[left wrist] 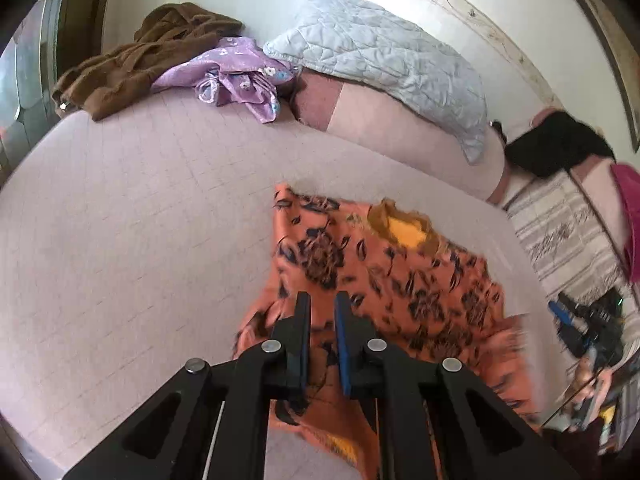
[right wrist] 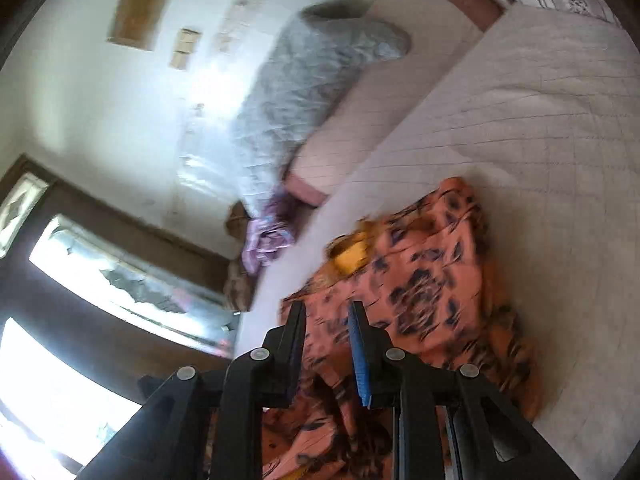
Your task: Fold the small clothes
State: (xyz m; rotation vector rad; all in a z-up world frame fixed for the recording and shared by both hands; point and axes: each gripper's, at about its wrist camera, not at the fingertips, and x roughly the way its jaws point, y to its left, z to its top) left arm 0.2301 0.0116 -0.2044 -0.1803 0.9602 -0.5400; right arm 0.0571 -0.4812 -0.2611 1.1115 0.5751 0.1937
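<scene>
An orange garment with a dark flower print and a yellow neck lining (left wrist: 400,280) lies partly lifted on the pale quilted bed (left wrist: 140,220). My left gripper (left wrist: 322,300) is at its near edge, and the cloth runs up between the narrow jaws and hangs below them, so it is shut on the fabric. In the right wrist view the same garment (right wrist: 432,272) is bunched on the bed (right wrist: 540,120). My right gripper (right wrist: 326,308) has a fold of it rising between its fingers and is shut on it. This view is blurred.
At the bed's far side lie a brown garment (left wrist: 132,64), a purple flowered garment (left wrist: 236,76) and a grey quilted pillow (left wrist: 384,56). A black item (left wrist: 560,148), a pink cloth (left wrist: 630,216) and a striped cover (left wrist: 560,232) are on the right. A bright window (right wrist: 120,280) lies left.
</scene>
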